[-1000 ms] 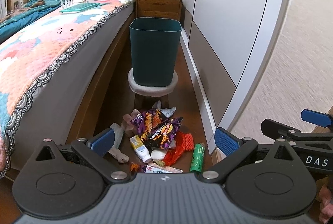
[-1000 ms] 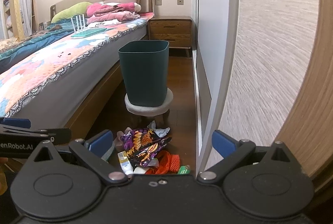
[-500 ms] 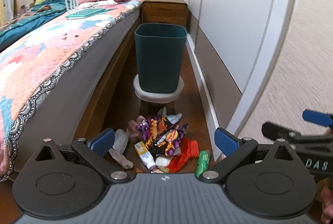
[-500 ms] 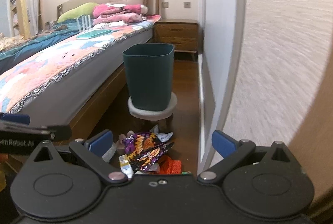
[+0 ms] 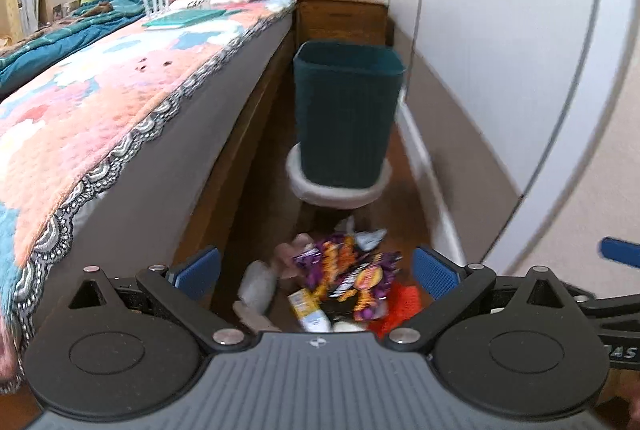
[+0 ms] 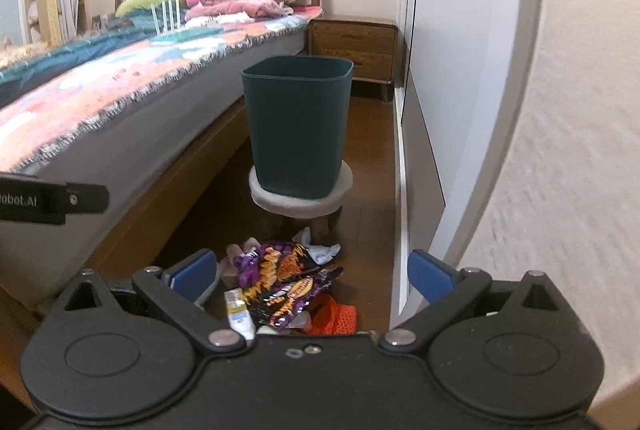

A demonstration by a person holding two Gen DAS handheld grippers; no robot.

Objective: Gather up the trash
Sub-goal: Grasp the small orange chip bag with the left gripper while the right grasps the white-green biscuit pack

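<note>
A pile of trash lies on the wooden floor in front of a small stool: purple snack bags [image 5: 352, 276] [image 6: 286, 280], a yellow-white tube [image 5: 310, 312] [image 6: 239, 312], red netting [image 5: 402, 304] [image 6: 334, 314] and crumpled tissues [image 5: 260, 284]. A dark teal bin [image 5: 346, 116] [image 6: 297, 128] stands on the round white stool [image 5: 336, 192] [image 6: 300, 200]. My left gripper [image 5: 316, 270] is open and empty above the pile. My right gripper [image 6: 312, 272] is open and empty, also above the pile.
A bed [image 5: 120, 102] with a patterned quilt runs along the left. White wardrobe doors [image 5: 500, 50] line the right. A wooden nightstand [image 6: 354, 46] stands behind the bin. The aisle between them is narrow.
Both grippers have moved forward and lower toward the pile and the bin; the bin looks larger. Both jaws stay open and empty.
</note>
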